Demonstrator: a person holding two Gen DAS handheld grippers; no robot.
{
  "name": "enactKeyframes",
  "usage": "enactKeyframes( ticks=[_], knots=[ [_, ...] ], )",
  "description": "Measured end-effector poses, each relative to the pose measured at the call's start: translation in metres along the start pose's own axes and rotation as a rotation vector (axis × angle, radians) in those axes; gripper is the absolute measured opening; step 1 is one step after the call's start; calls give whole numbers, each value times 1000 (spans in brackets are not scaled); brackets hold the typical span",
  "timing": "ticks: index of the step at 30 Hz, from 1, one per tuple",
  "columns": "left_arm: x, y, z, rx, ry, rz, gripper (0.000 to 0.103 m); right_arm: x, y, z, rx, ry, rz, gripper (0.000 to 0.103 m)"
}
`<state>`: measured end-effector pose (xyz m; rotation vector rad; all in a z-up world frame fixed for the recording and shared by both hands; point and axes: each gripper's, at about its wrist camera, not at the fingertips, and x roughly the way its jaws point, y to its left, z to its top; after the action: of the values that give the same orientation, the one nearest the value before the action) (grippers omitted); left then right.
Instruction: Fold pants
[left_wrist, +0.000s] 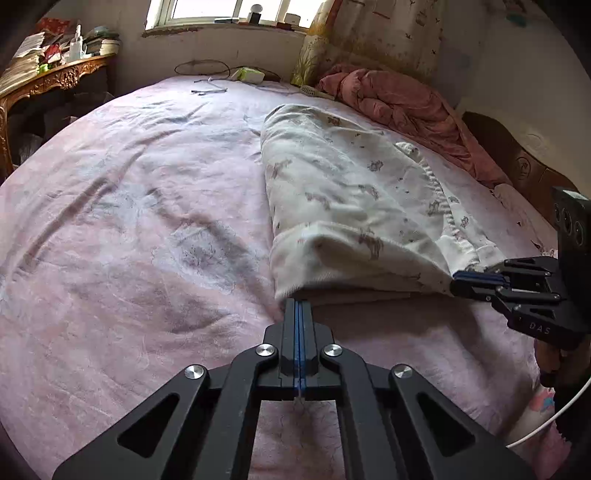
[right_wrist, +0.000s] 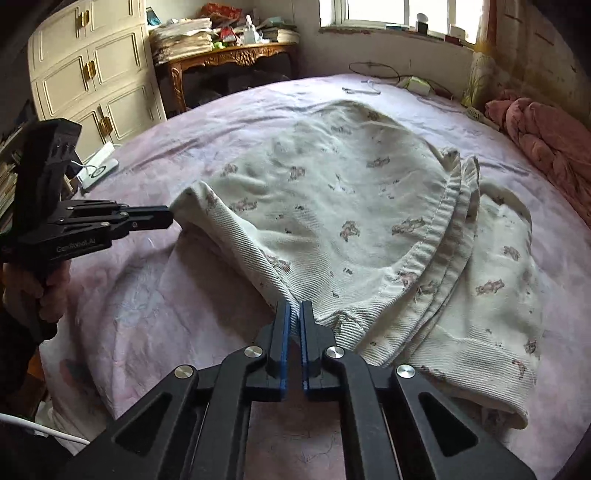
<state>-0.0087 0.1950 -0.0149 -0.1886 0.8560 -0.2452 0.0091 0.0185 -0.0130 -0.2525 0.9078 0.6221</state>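
My left gripper (left_wrist: 298, 306) is pressed together on the near cuff corner of the pants (right_wrist: 332, 221); whether cloth sits between its pads is hidden from my own camera. My right gripper (right_wrist: 294, 314) pinches a ribbed fold near the waistband. The pants are cream corduroy printed with small animals, lying half-folded on the wrinkled pink bedsheet (left_wrist: 129, 221).

The right claw (left_wrist: 458, 282) body reads "DAS"; the left claw (right_wrist: 168, 216) body reads "GenRobot.AI".
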Motion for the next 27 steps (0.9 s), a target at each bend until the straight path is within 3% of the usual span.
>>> enactKeyframes(
  ticks=[3, 6, 10, 12, 14, 16, 19, 24, 27],
  knots=[
    [-4, -1, -4, 4, 4, 0, 0, -9, -3, 6, 41, -49, 12, 3],
    [-27, -5, 14, 24, -93, -28, 0, -23, -1, 12, 34, -98, -11, 7],
    [-18, -9, 60, 65, -161, 58, 2, -32, -3, 17, 43, -125, -67, 8],
    [4, -8, 78, 73, -121, 43, 4, -35, -6, 18, 55, -123, -82, 8],
    [25, -12, 86, 97, -49, -27, 4, -38, -7, 17, 64, -121, -86, 8],
    [38, -21, 82, 135, 24, -21, 7, -36, -9, 15, 69, -102, -91, 8],
    [36, -23, 65, 166, 48, 28, 9, -22, -19, 15, 108, -41, -104, 8],
    [22, -14, 38, 110, 86, -22, 9, 8, -51, 19, 203, -7, -150, 11],
    [18, -9, 26, 63, 98, -30, 9, 14, -66, 21, 257, -27, -114, 11]
  ],
)
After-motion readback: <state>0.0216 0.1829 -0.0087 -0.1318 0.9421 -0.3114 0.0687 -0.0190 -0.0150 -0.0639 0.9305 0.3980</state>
